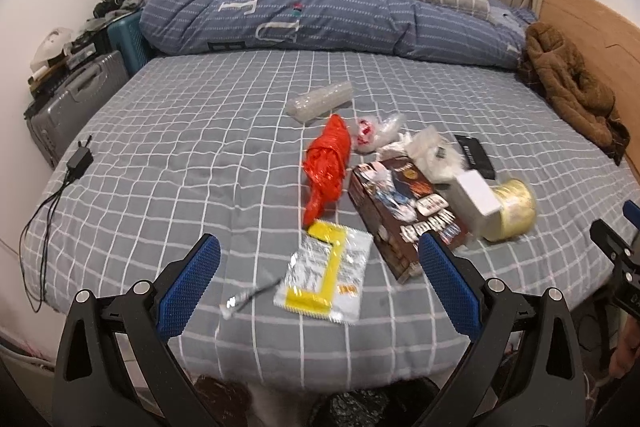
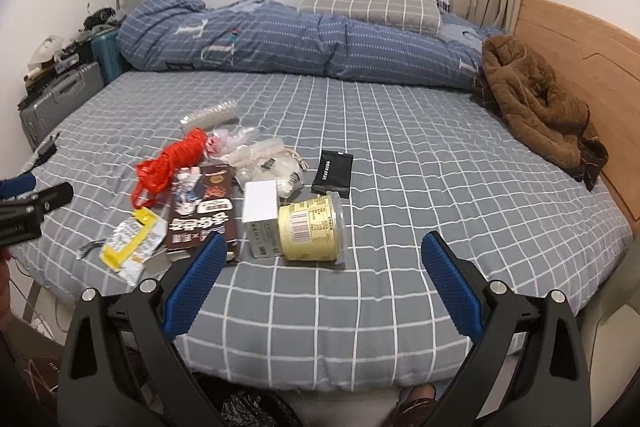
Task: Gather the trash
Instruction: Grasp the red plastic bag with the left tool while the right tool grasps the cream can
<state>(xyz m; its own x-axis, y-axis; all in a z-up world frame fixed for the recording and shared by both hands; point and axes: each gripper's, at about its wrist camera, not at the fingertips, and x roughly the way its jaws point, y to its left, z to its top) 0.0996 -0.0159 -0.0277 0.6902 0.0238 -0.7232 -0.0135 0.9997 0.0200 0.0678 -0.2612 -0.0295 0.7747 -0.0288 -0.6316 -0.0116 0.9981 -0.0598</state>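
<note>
Orange plastic bag (image 1: 328, 163), yellow-and-silver wrapper (image 1: 326, 273), brown printed box (image 1: 404, 211), white box (image 1: 478, 201), yellow tub (image 1: 510, 209) on its side, black packet (image 2: 333, 173) and a clear ribbed item (image 1: 320, 101), possibly a crushed bottle, lie clustered on the grey checked bed sheet (image 1: 180, 147) near its front edge. The left gripper (image 1: 320, 263) hangs over the wrapper, fingers spread and empty; the right gripper (image 2: 322, 263) hangs just before the tub, likewise spread and empty. A blue quilt (image 1: 320, 19), brown garment (image 1: 568, 83) and charger (image 1: 80, 159) lie well apart from the litter.
</note>
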